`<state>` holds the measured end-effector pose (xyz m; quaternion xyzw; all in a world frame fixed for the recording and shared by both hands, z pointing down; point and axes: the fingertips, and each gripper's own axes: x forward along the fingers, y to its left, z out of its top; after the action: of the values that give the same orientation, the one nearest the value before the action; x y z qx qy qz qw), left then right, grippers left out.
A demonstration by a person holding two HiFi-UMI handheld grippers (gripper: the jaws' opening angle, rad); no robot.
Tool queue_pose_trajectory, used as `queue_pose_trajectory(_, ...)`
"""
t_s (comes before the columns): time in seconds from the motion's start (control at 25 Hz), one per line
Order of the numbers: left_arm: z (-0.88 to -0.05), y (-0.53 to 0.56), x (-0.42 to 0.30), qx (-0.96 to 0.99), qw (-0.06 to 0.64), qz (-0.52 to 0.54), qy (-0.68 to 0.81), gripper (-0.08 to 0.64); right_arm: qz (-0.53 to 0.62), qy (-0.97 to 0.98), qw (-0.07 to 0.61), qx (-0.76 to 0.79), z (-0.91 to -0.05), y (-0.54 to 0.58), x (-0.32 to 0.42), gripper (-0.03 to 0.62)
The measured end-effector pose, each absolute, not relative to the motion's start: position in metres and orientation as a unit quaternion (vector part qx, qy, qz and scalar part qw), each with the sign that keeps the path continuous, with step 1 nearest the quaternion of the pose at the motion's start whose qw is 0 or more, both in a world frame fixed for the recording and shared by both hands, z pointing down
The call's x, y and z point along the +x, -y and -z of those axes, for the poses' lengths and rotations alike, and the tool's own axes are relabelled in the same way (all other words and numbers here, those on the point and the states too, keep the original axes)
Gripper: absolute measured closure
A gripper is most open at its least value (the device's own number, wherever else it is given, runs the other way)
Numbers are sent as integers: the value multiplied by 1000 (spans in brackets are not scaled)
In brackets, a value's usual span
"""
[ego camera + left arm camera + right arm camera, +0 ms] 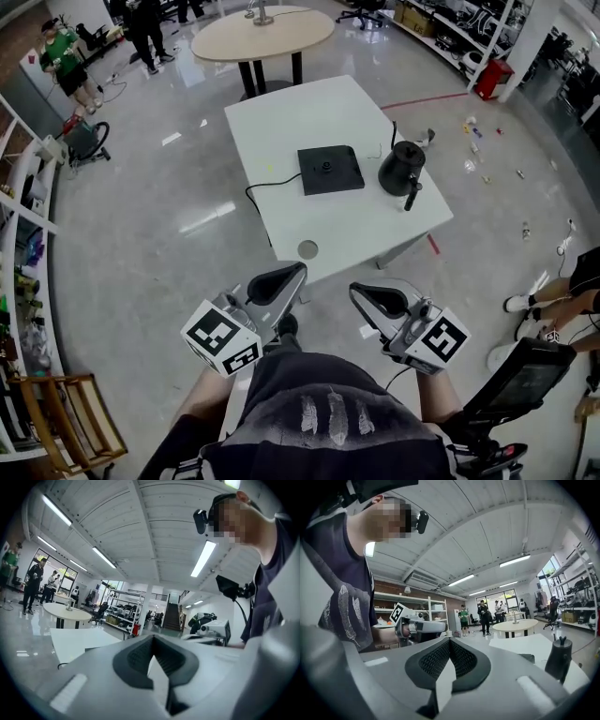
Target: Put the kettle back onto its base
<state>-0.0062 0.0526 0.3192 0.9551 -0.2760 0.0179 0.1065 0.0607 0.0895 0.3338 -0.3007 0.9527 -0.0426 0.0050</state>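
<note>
A black kettle (401, 169) stands on the right part of a white table (309, 112); in the right gripper view the kettle (558, 658) is at the far right. Its flat black square base (330, 170) lies left of it, apart from it, with nothing on it. Both grippers are held level near the person's body, short of the table's near edge. My left gripper (298, 270) is shut and holds nothing. My right gripper (356, 291) is shut and holds nothing too. Each gripper view shows its pads meeting at the tips, with the other gripper off to the side.
A black cable (267, 187) runs from the base across the table, and a round hole (307, 249) sits near the front edge. Behind stands a round beige table (262, 36). Shelves (28, 281) line the left; people (66, 56) stand far left. A person's shoe (520, 302) is at the right.
</note>
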Motion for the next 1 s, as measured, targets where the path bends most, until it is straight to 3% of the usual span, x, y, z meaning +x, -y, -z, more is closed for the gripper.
queue_pose_trajectory(0.48, -326, 50, -51, 963, 134, 3, 233, 560, 105, -925, -13, -365, -338, 18, 24, 591)
queue_pose_trajectory(0.64, -336, 71, -70, 963, 144, 18, 226, 560, 119, -904, 14, -411, -338, 45, 19, 591)
queue_pose_trajectory(1.0, -343, 90, -78, 964, 170, 29, 203, 560, 132, -847, -34, -514, -357, 60, 45, 592)
